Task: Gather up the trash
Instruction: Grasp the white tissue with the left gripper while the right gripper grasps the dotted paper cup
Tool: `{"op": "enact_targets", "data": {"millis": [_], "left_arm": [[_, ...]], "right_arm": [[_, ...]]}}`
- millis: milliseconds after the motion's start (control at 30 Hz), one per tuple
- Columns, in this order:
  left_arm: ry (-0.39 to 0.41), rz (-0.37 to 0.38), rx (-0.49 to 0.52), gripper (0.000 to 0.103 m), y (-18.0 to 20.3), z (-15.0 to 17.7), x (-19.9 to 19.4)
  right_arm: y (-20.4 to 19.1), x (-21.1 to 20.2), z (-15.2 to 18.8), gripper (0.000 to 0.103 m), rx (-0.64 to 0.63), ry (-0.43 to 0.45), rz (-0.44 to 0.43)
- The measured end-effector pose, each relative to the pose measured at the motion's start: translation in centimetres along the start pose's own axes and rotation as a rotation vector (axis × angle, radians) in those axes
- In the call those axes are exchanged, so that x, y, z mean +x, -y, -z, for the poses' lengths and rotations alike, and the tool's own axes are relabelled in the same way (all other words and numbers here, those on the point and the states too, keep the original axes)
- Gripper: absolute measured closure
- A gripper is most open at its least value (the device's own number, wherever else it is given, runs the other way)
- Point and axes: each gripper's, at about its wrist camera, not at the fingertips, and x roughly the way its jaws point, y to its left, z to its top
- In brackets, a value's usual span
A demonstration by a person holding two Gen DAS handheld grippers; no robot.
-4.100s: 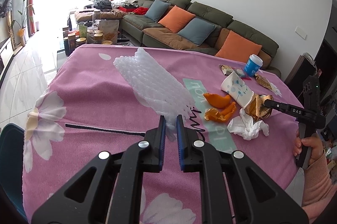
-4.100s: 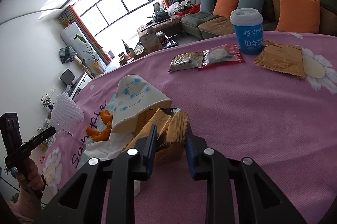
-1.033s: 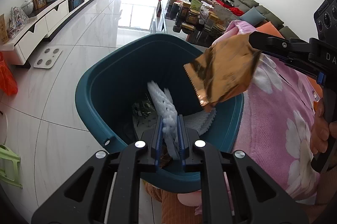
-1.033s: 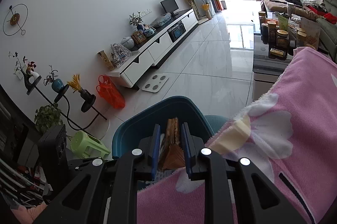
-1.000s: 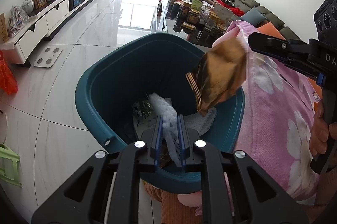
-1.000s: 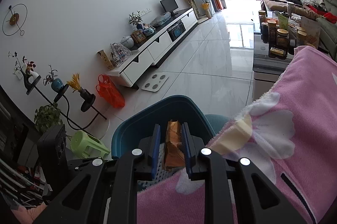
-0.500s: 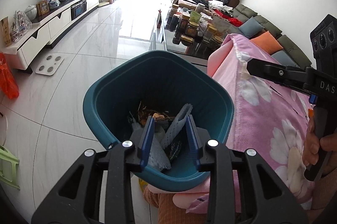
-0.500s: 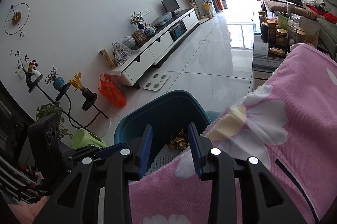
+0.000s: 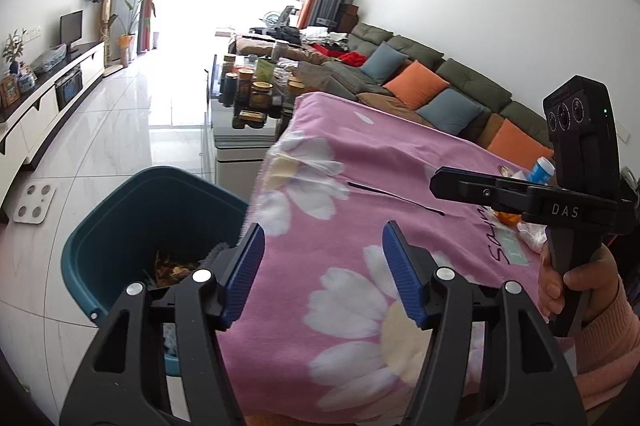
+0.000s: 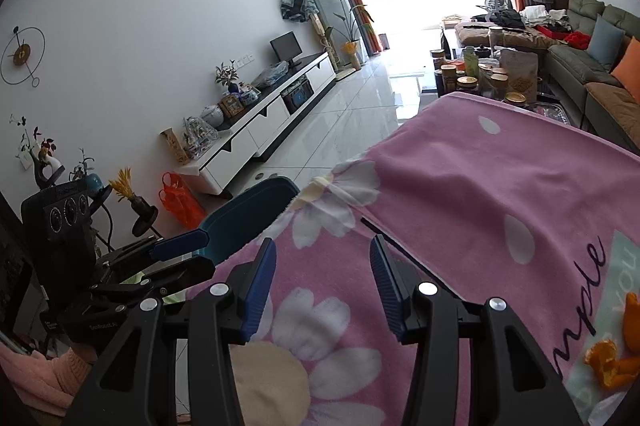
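Observation:
The teal bin (image 9: 120, 226) stands on the floor beside the table's corner, with the dropped wrappers and bubble wrap (image 9: 172, 268) inside it. My left gripper (image 9: 323, 238) hangs over the edge of the pink floral tablecloth (image 9: 360, 166); its jaws are opening and nothing is between them. My right gripper (image 10: 323, 250) is over the same cloth, jaws also opening and empty. It shows from the side in the left wrist view as the right gripper (image 9: 438, 182). Orange peel (image 10: 608, 362), a white tissue (image 9: 530, 232) and a blue cup (image 9: 542, 168) lie further along the table.
A low table with jars (image 9: 256, 94) stands past the table's far end, and a green sofa (image 9: 440, 86) runs along the right wall. A white TV cabinet (image 10: 260, 122), an orange bag (image 10: 180, 202) and a floor scale (image 9: 34, 204) line the left side.
Both grippers let go of their loads, the bubble wrap and the brown wrapper, which dropped into the bin. Both then opened wider and swung up from over the bin toward the table.

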Motion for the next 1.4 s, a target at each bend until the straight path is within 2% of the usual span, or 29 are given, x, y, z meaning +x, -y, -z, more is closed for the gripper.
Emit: {"op": "enact_targets", "data": {"millis": [467,733,1167,1400], "left_arm": [[-0.099,0.221,0.177,0.042,12.2,0.5,5.1],[-0.178,0.319,0.254,0.043,18.3,1.5,8.5],[-0.301,0.432,0.303,0.042,24.8,2.1,12.5],[-0.356,0.445,0.318,0.041,26.9,2.4,14.5]], "right_arm": [[9.6,-10.7,6.0,0.056,0.213,0.128,0.232],[13.9,-14.5,8.5,0.056,0.308,0.187,0.327],[17.5,-16.0,10.2,0.056,0.388,0.207,0.35],[18.7,-15.9,10.5,0.056,0.421,0.205,0.331]]}}
